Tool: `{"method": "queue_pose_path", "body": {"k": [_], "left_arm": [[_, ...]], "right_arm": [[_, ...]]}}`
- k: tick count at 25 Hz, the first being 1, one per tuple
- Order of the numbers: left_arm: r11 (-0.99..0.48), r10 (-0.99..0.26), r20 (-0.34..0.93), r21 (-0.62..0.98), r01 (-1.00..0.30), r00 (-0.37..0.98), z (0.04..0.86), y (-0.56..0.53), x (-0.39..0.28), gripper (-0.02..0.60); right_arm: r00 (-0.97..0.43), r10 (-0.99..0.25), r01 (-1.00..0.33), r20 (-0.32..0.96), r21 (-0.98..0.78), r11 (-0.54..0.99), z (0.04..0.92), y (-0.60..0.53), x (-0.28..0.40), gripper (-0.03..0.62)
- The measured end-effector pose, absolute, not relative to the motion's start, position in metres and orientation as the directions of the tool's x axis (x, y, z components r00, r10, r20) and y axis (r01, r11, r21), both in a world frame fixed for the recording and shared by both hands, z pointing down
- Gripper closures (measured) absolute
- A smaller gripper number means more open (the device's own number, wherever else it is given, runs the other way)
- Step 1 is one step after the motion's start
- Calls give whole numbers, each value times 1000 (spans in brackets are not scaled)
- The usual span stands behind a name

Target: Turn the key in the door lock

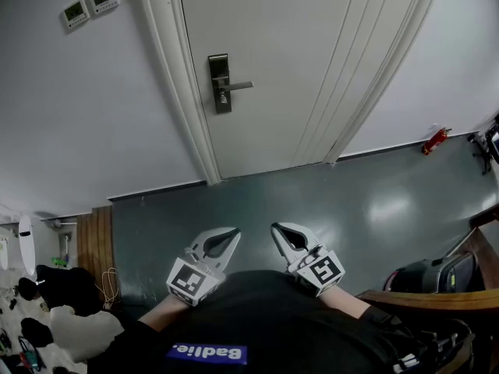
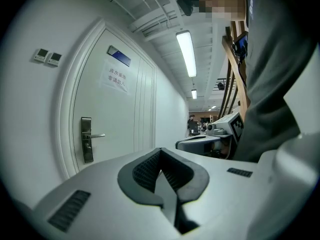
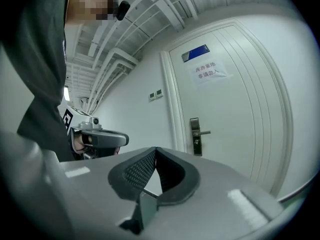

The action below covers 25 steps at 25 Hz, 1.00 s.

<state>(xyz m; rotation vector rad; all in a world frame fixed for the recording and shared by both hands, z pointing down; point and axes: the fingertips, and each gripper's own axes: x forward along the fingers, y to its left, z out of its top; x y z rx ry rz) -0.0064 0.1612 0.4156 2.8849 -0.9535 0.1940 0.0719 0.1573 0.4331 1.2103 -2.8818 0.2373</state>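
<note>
Just starting, well back from the door lock (image 1: 221, 84), with left gripper (image 1: 231, 234) and right gripper (image 1: 277, 230) jaws shut and empty; next, need to step close and open one for the key.

Steel door lock (image 1: 221, 84), lever (image 1: 240, 86) horizontal

Bare floor (image 1: 312, 201) lies open between me and the door (image 1: 265, 68). Nothing stands before the lock plate (image 1: 221, 84). Its lever handle (image 1: 240, 86) juts out to the plate's right. Bags (image 1: 62, 287) crowd the low left, and wooden furniture (image 1: 437, 296) blocks the low right.
</note>
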Motion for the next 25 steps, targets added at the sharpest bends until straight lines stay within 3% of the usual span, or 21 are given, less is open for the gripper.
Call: {"method": "queue_pose_path", "body": {"k": [9,25], "left_arm": [[-740,-670,162,-63,-670,724,418,96,28,588],[-819,-571,158,-183,-544,806,437,-97,-22,588]], "right_arm": [[-686,-724,-721,66,-194,665,452,100,133,592],[-628,-769,-776,116,-167,609,455,-90,54,592]]}}
